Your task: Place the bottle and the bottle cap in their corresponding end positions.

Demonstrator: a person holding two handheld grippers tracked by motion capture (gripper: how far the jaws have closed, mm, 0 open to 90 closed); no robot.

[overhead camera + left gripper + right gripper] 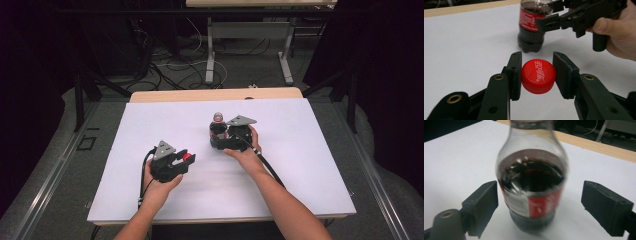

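Observation:
A small cola bottle (218,129) with a red label stands upright and uncapped on the white sheet, about half full of dark drink. My right gripper (221,142) is open around its lower body; in the right gripper view the bottle (532,190) sits between the pads (482,205) with a gap on each side. My left gripper (184,161) is to the left and nearer the person, shut on a red screw cap (538,76) with white lettering on top. In the left gripper view the bottle (531,27) stands beyond the cap, with the right gripper (549,13) at it.
A white sheet (300,150) covers most of the wooden table (215,94). Beyond the far edge are floor cables (175,70) and the white legs of another table (287,60). Dark curtains hang at both sides.

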